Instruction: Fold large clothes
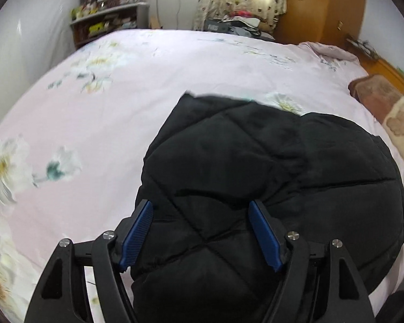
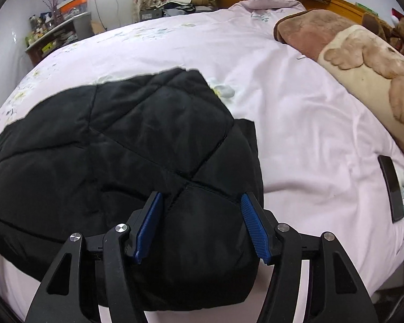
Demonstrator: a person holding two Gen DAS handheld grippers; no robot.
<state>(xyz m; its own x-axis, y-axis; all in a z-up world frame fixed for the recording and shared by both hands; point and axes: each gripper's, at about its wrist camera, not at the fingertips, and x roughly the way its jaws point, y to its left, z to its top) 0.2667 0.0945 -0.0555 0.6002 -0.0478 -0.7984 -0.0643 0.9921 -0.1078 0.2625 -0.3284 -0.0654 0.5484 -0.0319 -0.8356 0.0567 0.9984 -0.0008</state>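
Note:
A black quilted jacket (image 1: 256, 161) lies folded into a thick bundle on the pink flowered bedspread (image 1: 107, 107). My left gripper (image 1: 200, 231) hovers over the jacket's near left part. Its blue pads (image 1: 137, 234) stand wide apart with padded fabric bulging between them, and I see no firm pinch. In the right wrist view, the same jacket (image 2: 107, 140) fills the lower left. My right gripper (image 2: 202, 226) straddles its near right corner. Its pads (image 2: 253, 228) are also spread, with the jacket's thick fold between them.
A rolled brown and cream blanket (image 2: 358, 62) lies along the right side of the bed. Beside it on the bedspread rests a dark phone (image 2: 392, 188). Cluttered shelves (image 1: 105, 21), a curtained window and a wooden wardrobe (image 1: 323, 8) line the far wall.

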